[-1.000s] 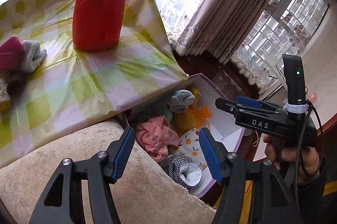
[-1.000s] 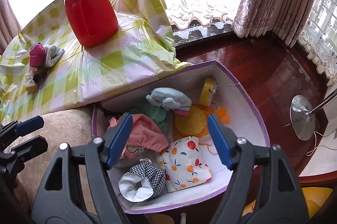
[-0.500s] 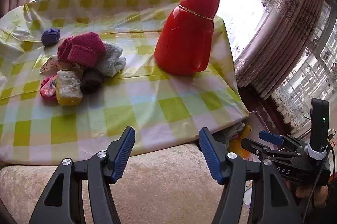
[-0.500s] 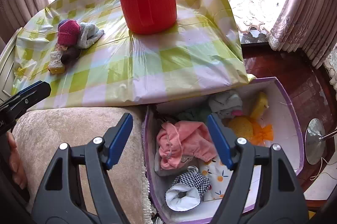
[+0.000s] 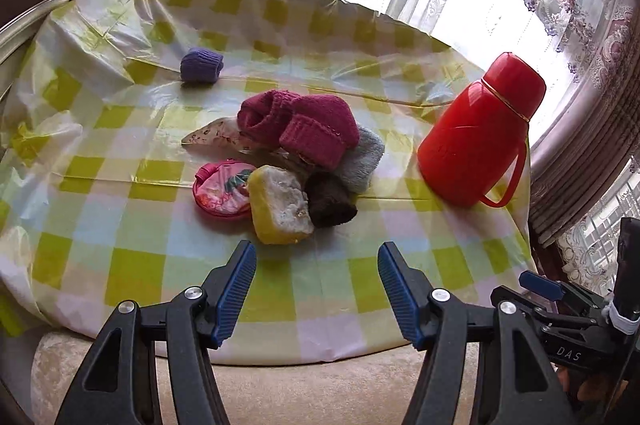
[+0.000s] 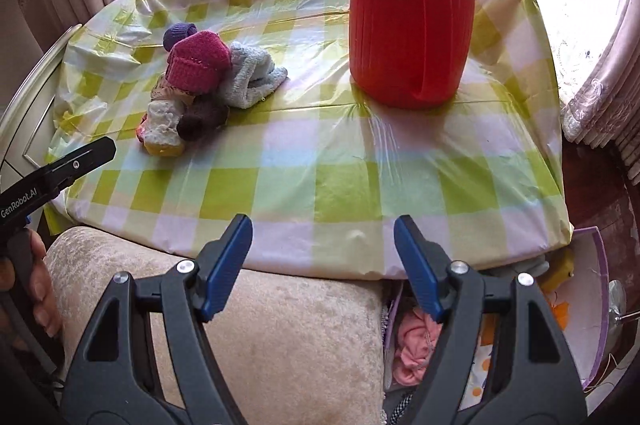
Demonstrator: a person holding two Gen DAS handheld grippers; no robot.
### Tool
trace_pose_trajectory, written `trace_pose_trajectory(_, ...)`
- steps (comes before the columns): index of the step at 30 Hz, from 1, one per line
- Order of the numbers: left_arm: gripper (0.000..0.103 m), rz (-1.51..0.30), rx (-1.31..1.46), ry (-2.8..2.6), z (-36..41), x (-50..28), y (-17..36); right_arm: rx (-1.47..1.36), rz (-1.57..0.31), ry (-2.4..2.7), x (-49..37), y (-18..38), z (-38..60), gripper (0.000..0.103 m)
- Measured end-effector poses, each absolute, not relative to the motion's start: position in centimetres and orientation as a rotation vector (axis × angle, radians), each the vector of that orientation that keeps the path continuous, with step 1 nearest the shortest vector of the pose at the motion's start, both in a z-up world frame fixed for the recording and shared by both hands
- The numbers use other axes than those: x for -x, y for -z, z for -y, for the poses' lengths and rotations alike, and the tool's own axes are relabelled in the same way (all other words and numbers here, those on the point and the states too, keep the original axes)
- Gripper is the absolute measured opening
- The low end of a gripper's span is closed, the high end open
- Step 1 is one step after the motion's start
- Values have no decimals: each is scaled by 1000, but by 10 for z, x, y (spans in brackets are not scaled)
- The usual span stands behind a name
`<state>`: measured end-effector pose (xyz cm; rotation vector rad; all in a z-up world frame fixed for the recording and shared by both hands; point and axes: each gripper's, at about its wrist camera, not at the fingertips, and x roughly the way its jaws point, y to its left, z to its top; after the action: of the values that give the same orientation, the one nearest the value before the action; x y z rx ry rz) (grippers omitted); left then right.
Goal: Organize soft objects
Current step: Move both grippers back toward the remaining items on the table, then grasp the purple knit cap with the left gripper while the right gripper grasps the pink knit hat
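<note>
A pile of soft things lies on the checked table: magenta knit socks, a grey-blue towel, a dark brown sock, a yellow sponge and a pink pouch. A purple sock roll lies apart, further back. My left gripper is open and empty, just short of the sponge. My right gripper is open and empty over the table's near edge. The purple-rimmed box with a pink cloth in it sits low right.
A tall red thermos jug stands on the table's right side. A beige cushioned armrest lies between me and the table. Curtains and bright windows stand behind. The right gripper's body shows low right in the left wrist view.
Both grippers have swung left and up, away from the box on the floor, and now face the tabletop pile. Both stay open and empty.
</note>
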<state>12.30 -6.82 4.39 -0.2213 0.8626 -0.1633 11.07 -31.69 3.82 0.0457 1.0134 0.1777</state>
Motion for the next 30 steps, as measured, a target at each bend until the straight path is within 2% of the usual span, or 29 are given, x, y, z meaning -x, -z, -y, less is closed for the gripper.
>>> trace_pose_trajectory(7, 64, -816, 221, 67, 22, -165, -49, -67, -945, -226, -152, -48, 272, 83)
trace_pose_trajectory(20, 64, -772, 228, -20, -33, -262, -53, -130, -900, -281, -230, -43, 193, 87)
trace_pose_trajectory(22, 66, -775, 227, -19, -36, -284, -51, -125, -899, -265, -241, -39, 187, 87)
trace_pose_trajectory(24, 76, -783, 231, -7, -38, -307, -48, -127, -905, -265, -251, -35, 182, 87)
trace_pose_trajectory(26, 81, -792, 220, 8, -38, -331, -43, -116, -902, -252, -258, -31, 179, 87)
trace_pose_trajectory(30, 84, -820, 200, 3, -39, -379, -27, -112, -904, -253, -270, -24, 173, 87)
